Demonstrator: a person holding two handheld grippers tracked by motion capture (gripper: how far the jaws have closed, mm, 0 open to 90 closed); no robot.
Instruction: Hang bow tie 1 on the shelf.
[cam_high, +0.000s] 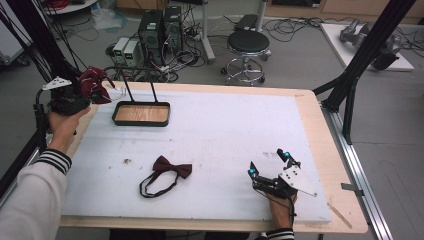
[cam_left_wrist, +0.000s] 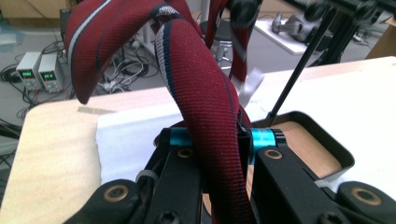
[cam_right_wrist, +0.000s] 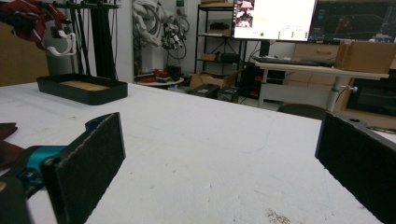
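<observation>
At the far left corner of the table (cam_high: 310, 107), a red striped necktie (cam_left_wrist: 205, 140) is held aloft by the left gripper (cam_high: 82, 97), whose jaws are clamped tight on a fold of the cloth. The grip is taken near the middle of the tie, so that both ends are left hanging free; it is carried just to the left of the black tray (cam_high: 141, 114), which is judged to be where it is meant to be laid. The tray's wooden bottom is seen bare. A dark bow tie (cam_high: 171, 167) with its strap is left lying on the white mat (cam_high: 225, 135), well apart from the tray. Near the front edge, the right gripper (cam_high: 270, 165) is rested on the mat with its jaws spread wide and nothing between them, apparently kept out of the way.
</observation>
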